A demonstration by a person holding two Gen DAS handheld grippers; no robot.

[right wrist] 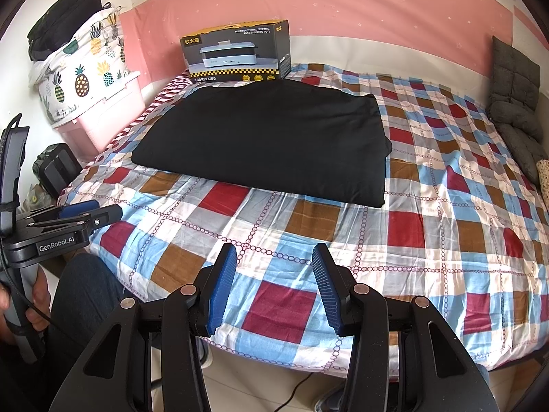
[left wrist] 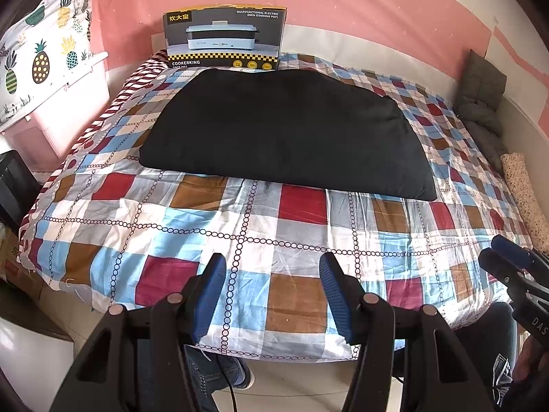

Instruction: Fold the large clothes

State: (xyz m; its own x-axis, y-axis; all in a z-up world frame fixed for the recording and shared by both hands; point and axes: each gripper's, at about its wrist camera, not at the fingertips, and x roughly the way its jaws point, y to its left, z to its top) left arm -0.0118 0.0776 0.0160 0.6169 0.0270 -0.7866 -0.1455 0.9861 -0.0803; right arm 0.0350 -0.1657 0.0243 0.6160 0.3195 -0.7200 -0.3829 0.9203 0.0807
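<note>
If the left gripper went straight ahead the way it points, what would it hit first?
Probably the checked bedspread, short of the folded black garment. The left gripper is open with nothing between its fingers; depth is unclear.

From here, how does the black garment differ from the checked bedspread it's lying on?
The black garment is one plain dark colour; the checked bedspread is patterned in red, blue, brown and white squares. The garment is folded into a compact, thick block with neat edges, while the bedspread lies spread out in a single layer, lightly wrinkled. The garment covers only the far-left part of the bed; the bedspread covers it all. Both are soft fabric, and neither gripper touches them.
</note>
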